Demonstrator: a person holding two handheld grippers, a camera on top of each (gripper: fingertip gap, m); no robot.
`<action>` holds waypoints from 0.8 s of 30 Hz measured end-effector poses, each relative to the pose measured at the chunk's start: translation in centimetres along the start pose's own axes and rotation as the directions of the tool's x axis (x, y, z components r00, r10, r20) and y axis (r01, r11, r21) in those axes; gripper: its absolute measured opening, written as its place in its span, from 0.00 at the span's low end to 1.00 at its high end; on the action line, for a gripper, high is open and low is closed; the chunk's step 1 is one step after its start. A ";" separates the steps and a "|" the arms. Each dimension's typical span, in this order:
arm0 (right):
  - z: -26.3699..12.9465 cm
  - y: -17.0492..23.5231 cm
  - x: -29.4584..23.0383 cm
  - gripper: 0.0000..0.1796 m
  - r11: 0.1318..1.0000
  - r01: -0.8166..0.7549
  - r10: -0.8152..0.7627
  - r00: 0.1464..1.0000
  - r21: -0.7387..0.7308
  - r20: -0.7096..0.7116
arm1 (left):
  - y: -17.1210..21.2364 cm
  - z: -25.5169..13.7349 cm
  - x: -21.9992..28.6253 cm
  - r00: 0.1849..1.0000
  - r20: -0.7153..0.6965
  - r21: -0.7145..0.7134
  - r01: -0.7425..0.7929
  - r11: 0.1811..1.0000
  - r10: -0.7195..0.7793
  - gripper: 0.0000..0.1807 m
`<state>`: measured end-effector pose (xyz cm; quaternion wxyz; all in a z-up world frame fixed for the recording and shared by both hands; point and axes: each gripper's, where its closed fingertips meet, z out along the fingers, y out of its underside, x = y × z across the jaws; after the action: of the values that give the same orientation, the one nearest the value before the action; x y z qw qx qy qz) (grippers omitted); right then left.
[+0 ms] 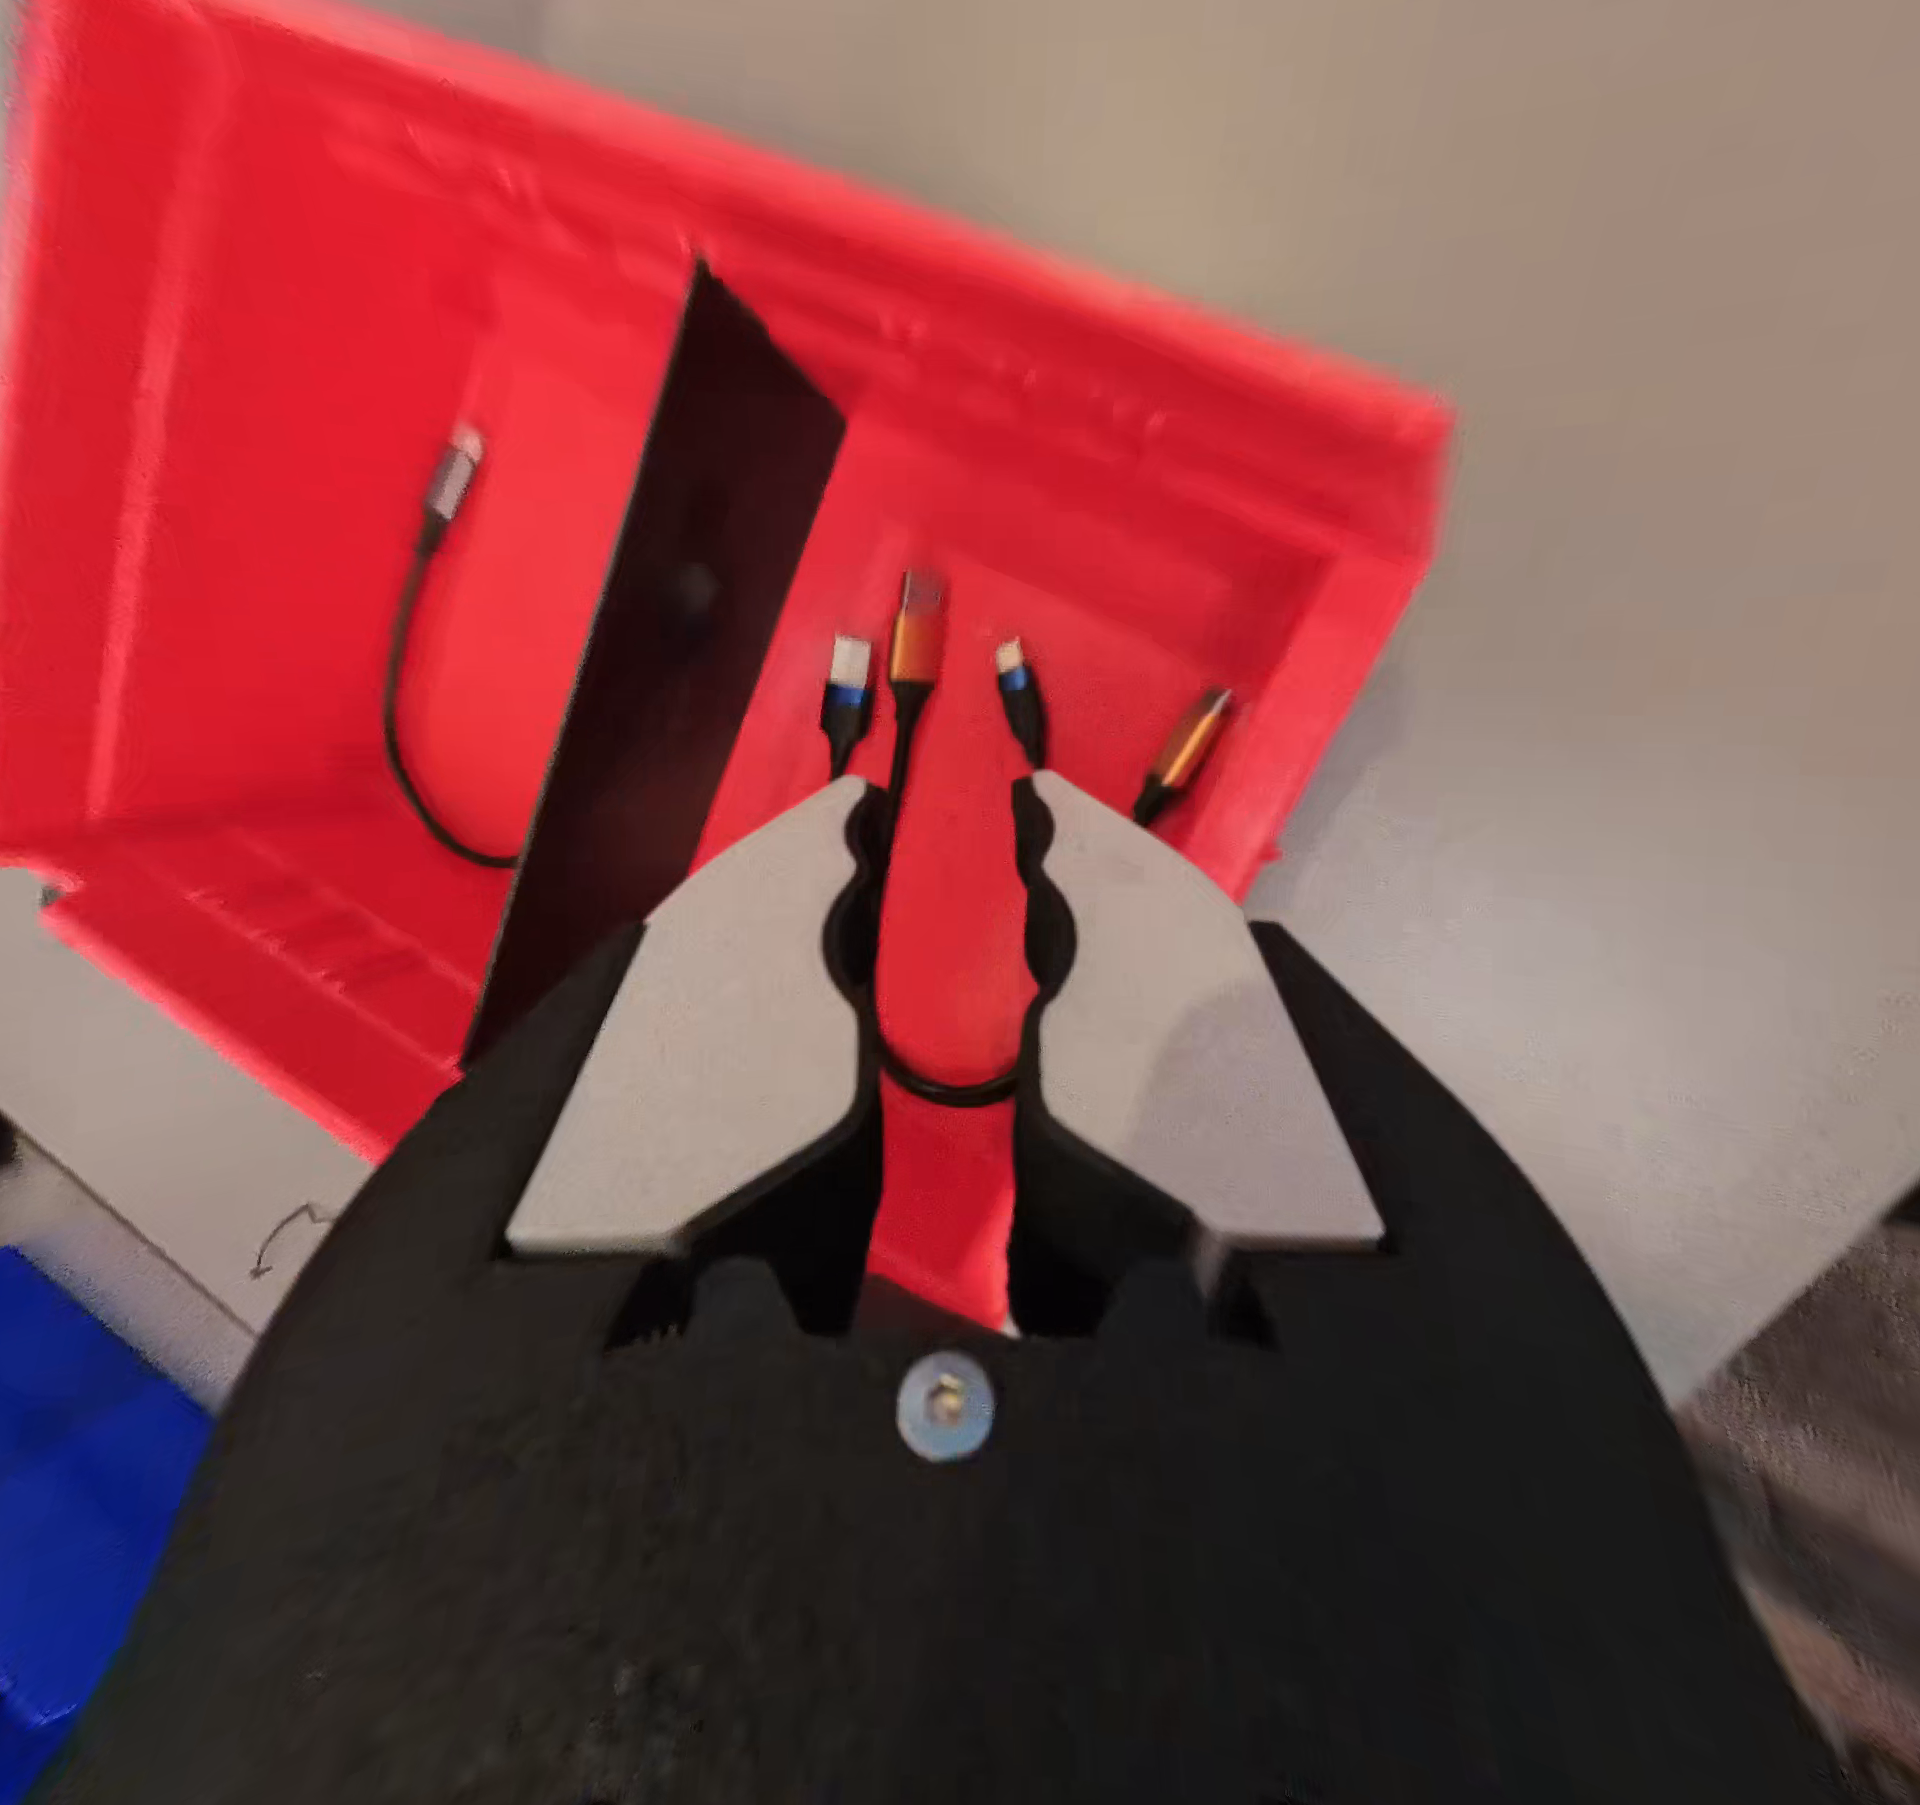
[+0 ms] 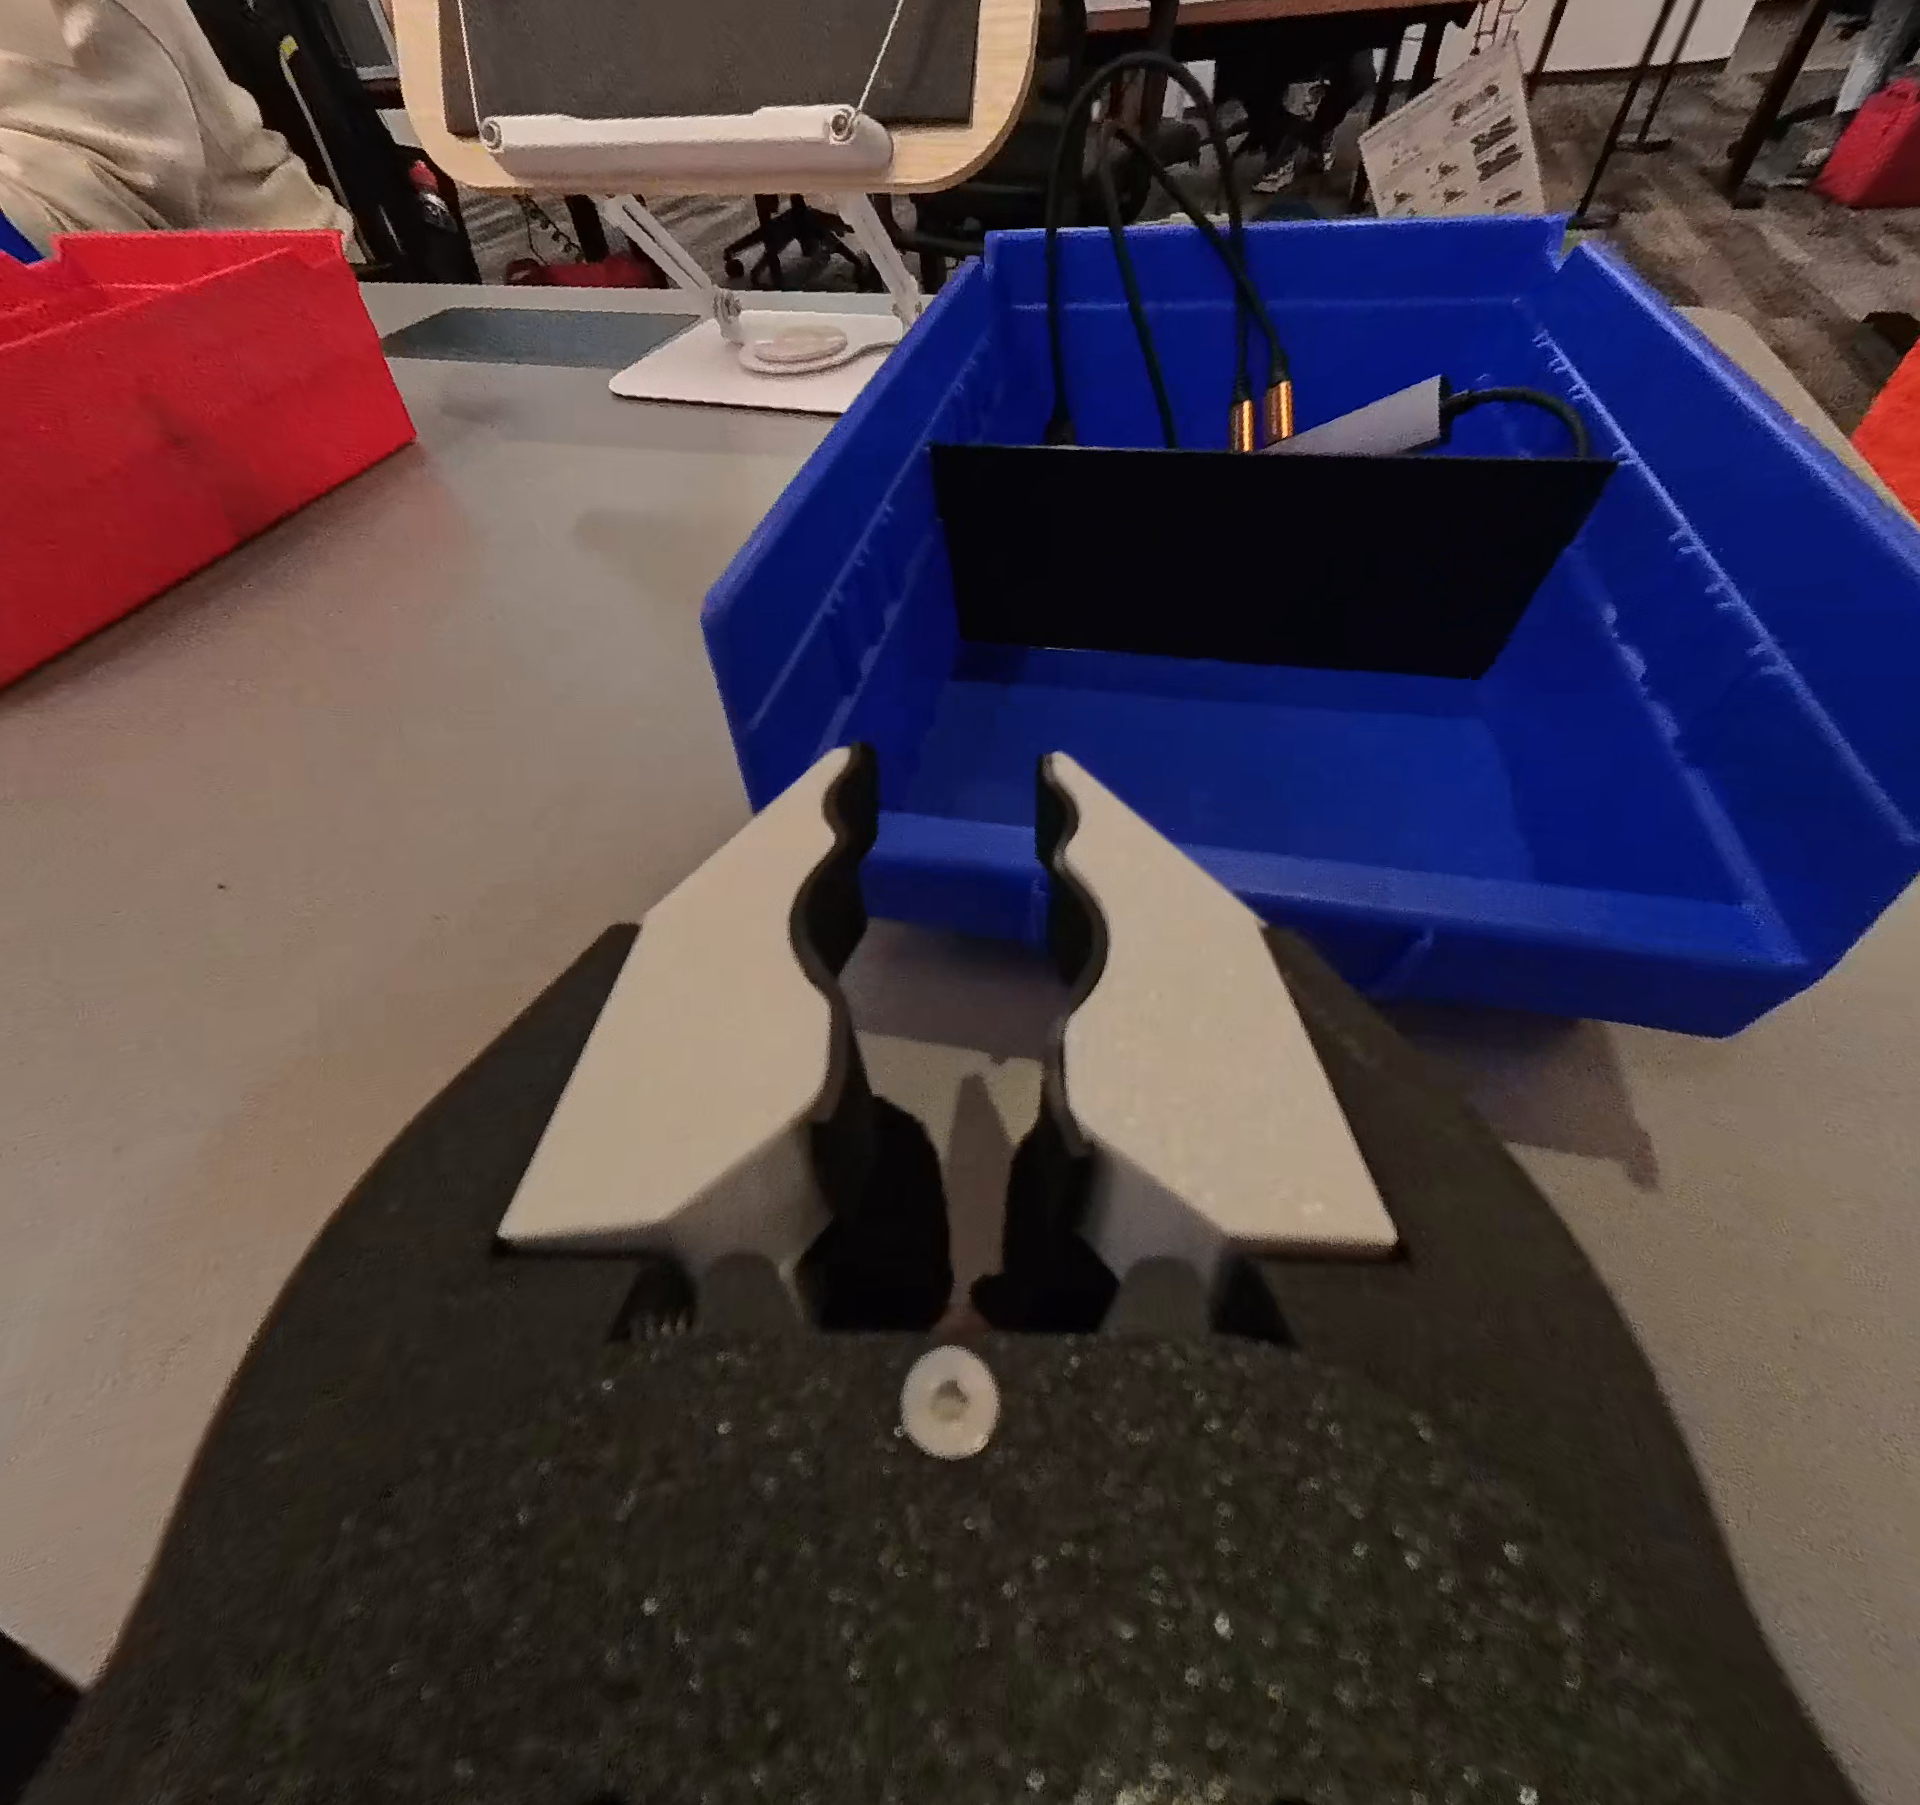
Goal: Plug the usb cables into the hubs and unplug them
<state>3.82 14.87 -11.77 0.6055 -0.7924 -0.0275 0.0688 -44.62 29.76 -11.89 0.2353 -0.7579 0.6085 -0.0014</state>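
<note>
In the left wrist view, a red bin (image 1: 997, 342) with a black divider (image 1: 686, 633) holds loose cables. Right of the divider lie an orange USB plug (image 1: 916, 635), two blue-collared plugs (image 1: 850, 680) (image 1: 1014, 672) and another orange plug (image 1: 1195, 742). Left of the divider lies a grey-plug cable (image 1: 453, 482). My left gripper (image 1: 943, 787) is open and empty above the cables. In the right wrist view, a blue bin (image 2: 1704, 550) with a black divider (image 2: 1247, 550) holds a grey hub (image 2: 1371, 420) with two orange-collared cables (image 2: 1262, 415) plugged in. My right gripper (image 2: 954, 768) is open and empty before the bin's front rim.
The bins stand on a grey table (image 2: 364, 768). The red bin (image 2: 177, 425) shows at the left of the right wrist view. A white stand with a wood-framed board (image 2: 717, 30) stands at the table's back. A person sits at the far left (image 2: 114, 114). A blue bin corner (image 1: 73, 1423) shows low in the left wrist view. My hands' fingertips stand some 50 centimetres from each other. To reach the orange plug (image 1: 1195, 742) in a straight line is about 8 centimetres for my left fingers, about 45 centimetres for my right.
</note>
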 end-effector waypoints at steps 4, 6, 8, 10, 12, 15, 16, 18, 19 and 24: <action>0.0 0.1 0.1 0.16 1.000 -0.023 0.023 1.000 -0.004 0.008 | 2.0 5.0 -1.1 0.997 -0.076 -0.125 -0.029 0.992 0.020 0.14; -0.1 0.0 0.2 0.16 1.000 -0.026 0.026 1.000 0.000 0.004 | 2.0 6.5 -1.5 0.996 -0.091 -0.135 -0.031 0.990 0.019 0.14; -0.1 0.1 0.2 0.16 1.000 -0.023 0.023 1.000 -0.004 0.000 | 1.7 7.5 -1.3 0.994 -0.109 -0.138 -0.048 0.989 0.033 0.14; -0.1 0.2 0.2 0.16 1.000 -0.019 0.019 1.000 -0.011 0.001 | 1.7 8.1 -0.4 0.987 -0.149 -0.141 -0.082 0.987 0.060 0.11; -0.1 0.4 0.2 0.16 1.000 -0.016 0.016 1.000 -0.018 -0.002 | 1.5 8.1 -0.2 0.986 -0.148 -0.135 -0.099 0.986 0.079 0.04; 0.0 0.4 0.0 0.16 1.000 -0.013 0.013 1.000 -0.024 0.002 | 1.6 7.8 -1.8 0.991 -0.026 -0.135 -0.134 0.982 0.131 0.04; 0.0 0.4 -0.1 0.16 1.000 -0.010 0.010 1.000 -0.023 0.002 | 1.4 7.2 -2.3 0.991 0.018 -0.113 -0.129 0.985 0.132 0.04; 0.0 0.4 -0.3 0.16 1.000 -0.003 0.003 1.000 -0.022 0.002 | 0.1 4.8 -3.7 0.988 0.126 -0.010 -0.091 0.996 0.091 0.04; 0.0 0.4 -0.3 0.16 1.000 -0.001 0.001 1.000 -0.022 0.002 | -0.8 3.1 -4.8 0.978 0.200 0.059 -0.076 0.995 0.063 0.04; -0.2 0.2 -0.7 0.15 1.000 -0.006 0.006 1.000 -0.013 0.014 | -4.1 -8.6 -9.9 0.881 0.427 0.444 -0.006 0.896 -0.205 0.04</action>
<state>3.14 14.53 -11.82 0.5997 -0.7960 -0.0298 0.0762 -45.88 36.42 0.05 0.5352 -0.6957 0.4781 0.0322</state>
